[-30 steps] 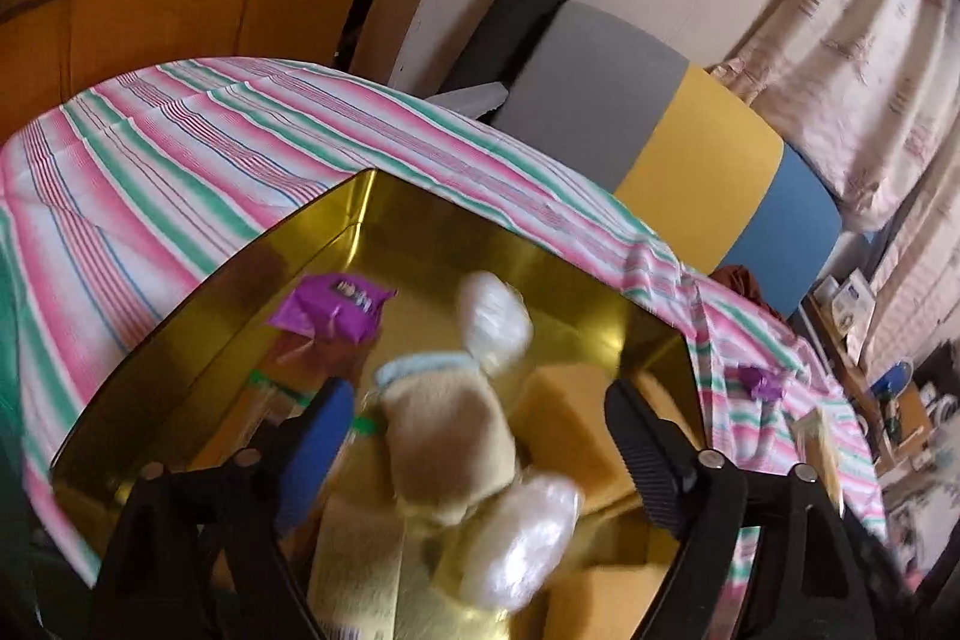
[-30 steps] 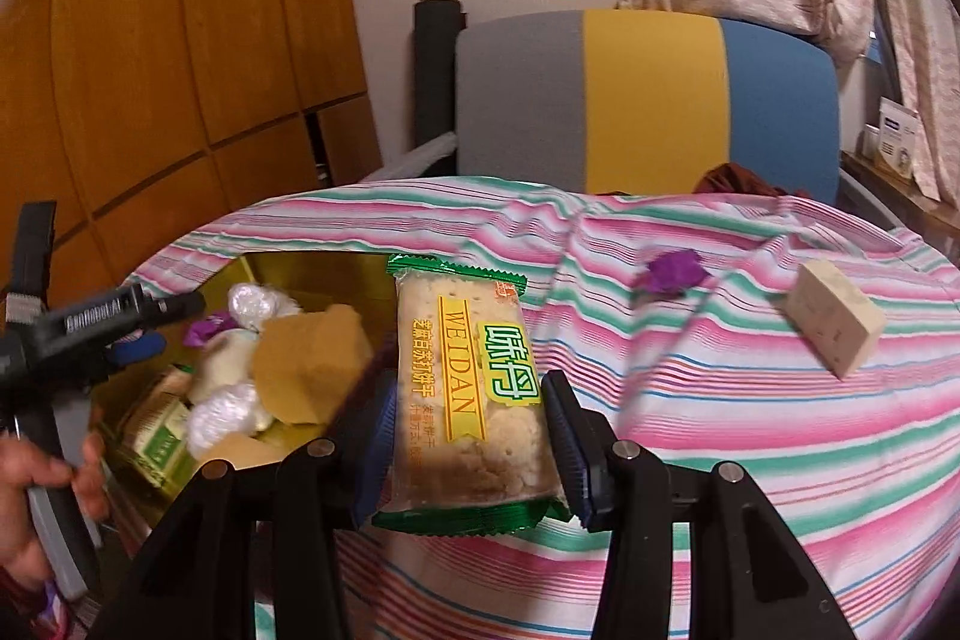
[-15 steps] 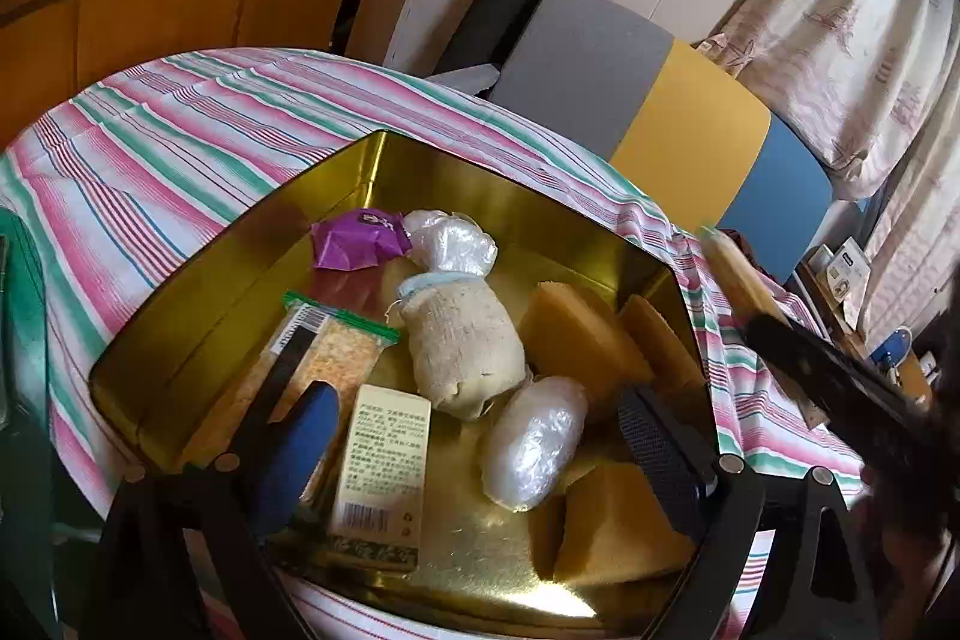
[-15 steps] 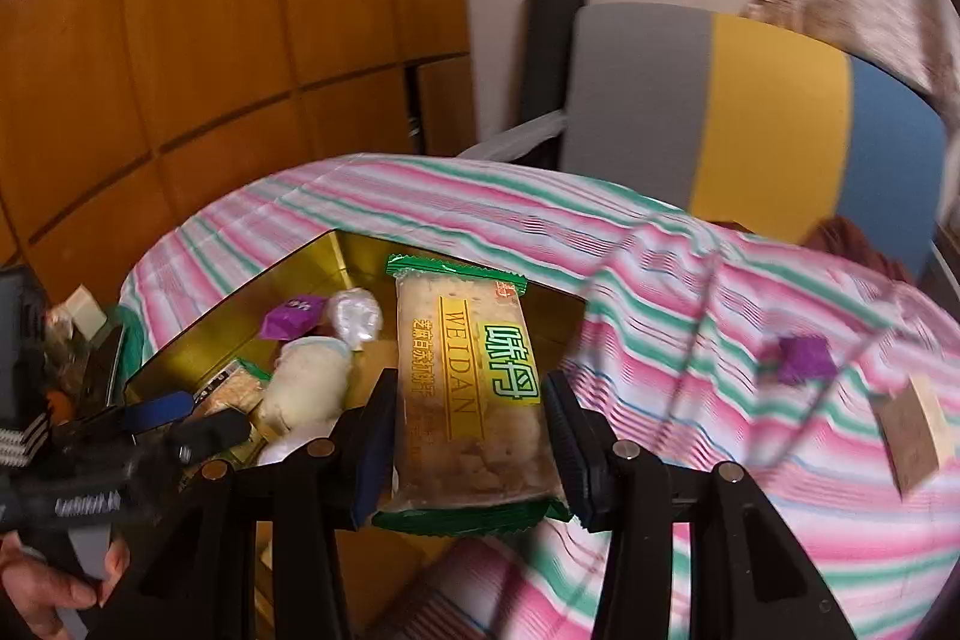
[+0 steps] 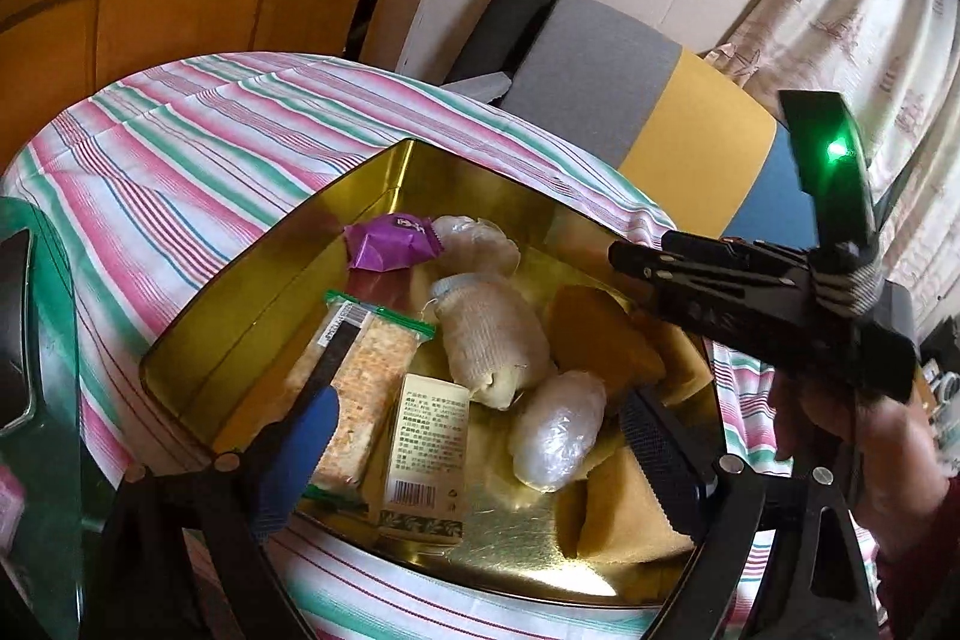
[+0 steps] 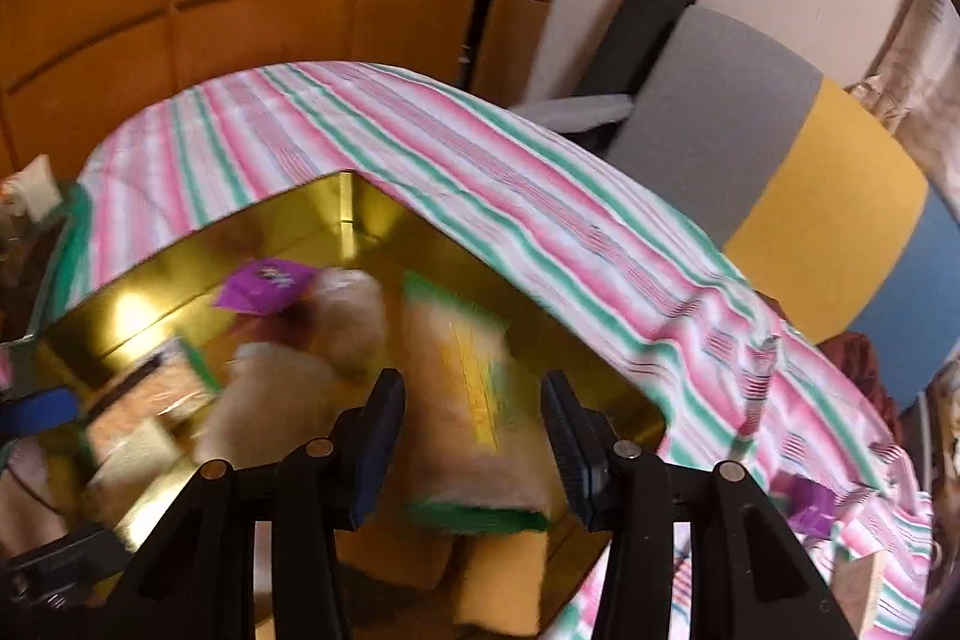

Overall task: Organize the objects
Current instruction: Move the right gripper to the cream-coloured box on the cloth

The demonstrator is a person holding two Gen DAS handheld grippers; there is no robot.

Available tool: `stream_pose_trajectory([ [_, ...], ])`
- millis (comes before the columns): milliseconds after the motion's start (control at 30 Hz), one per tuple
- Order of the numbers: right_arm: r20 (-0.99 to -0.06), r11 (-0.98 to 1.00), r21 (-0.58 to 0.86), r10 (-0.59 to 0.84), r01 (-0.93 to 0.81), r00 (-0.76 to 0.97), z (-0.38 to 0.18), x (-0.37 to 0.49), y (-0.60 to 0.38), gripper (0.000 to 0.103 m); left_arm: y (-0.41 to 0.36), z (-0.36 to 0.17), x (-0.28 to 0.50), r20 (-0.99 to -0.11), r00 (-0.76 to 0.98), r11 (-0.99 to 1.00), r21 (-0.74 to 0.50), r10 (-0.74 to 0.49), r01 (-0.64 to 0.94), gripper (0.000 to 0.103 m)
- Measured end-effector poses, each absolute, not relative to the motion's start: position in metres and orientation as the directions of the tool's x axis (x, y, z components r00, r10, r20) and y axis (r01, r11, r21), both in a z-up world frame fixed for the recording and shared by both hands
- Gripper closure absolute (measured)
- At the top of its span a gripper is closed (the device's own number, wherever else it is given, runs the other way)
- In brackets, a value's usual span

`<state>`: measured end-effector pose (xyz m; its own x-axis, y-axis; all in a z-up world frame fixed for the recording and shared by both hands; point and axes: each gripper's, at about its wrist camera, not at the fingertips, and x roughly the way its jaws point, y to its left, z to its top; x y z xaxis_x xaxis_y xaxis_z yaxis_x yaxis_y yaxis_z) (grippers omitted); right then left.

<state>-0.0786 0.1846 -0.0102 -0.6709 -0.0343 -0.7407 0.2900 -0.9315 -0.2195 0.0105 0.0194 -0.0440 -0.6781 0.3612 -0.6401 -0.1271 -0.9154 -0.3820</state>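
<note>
My left gripper [image 5: 474, 445]: jaws wide, empty, above the gold metal tin [image 5: 270, 292]. My right gripper [image 6: 474, 436]: jaws part-open around a green-edged biscuit packet [image 6: 474, 400]; grip unclear through blur.

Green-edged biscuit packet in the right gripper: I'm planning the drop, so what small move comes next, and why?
Probably lower it a little, then open the jaws. The right gripper holds the green-edged biscuit packet above the gold metal tin, already over its inside. The left gripper is open, with nothing between its jaws.
</note>
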Motion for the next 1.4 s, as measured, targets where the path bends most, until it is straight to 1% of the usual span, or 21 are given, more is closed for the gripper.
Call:
stream_pose_trajectory([
  [233,-0.728,-0.971,-0.156,-0.013,0.184,-0.685,-0.002,-0.071,0.215,0.054,0.023,-0.044,0.014,-0.642,-0.670,-0.912,-0.388,0.372,-0.134,0.008],
  [367,-0.723,-0.988,-0.052,-0.064,0.146,-0.688,0.003,-0.057,0.231,0.054,0.029,-0.045,0.017,-0.645,-0.662,-0.911,-0.385,0.382,-0.149,0.008],
  [500,-0.723,-0.993,-0.012,-0.072,0.117,-0.687,0.002,-0.048,0.240,0.054,0.037,-0.045,0.019,-0.653,-0.651,-0.912,-0.375,0.386,-0.164,0.007],
  [767,-0.713,-0.999,0.033,-0.054,0.043,-0.700,0.002,-0.029,0.259,0.054,0.052,-0.040,0.027,-0.654,-0.646,-0.914,-0.348,0.395,-0.208,0.005],
  [967,-0.710,-0.999,0.048,-0.017,-0.025,-0.704,0.002,-0.009,0.291,0.054,0.067,-0.036,0.034,-0.655,-0.634,-0.910,-0.331,0.411,-0.249,0.004],
  [1133,-0.718,-0.994,0.059,0.025,-0.096,-0.695,-0.006,0.007,0.322,0.053,0.087,-0.034,0.040,-0.660,-0.615,-0.902,-0.316,0.432,-0.294,0.003],
  [1400,-0.726,-0.983,0.070,0.068,-0.172,-0.684,-0.020,0.029,0.363,0.053,0.125,-0.030,0.052,-0.671,-0.585,-0.884,-0.258,0.455,-0.391,0.003],
])
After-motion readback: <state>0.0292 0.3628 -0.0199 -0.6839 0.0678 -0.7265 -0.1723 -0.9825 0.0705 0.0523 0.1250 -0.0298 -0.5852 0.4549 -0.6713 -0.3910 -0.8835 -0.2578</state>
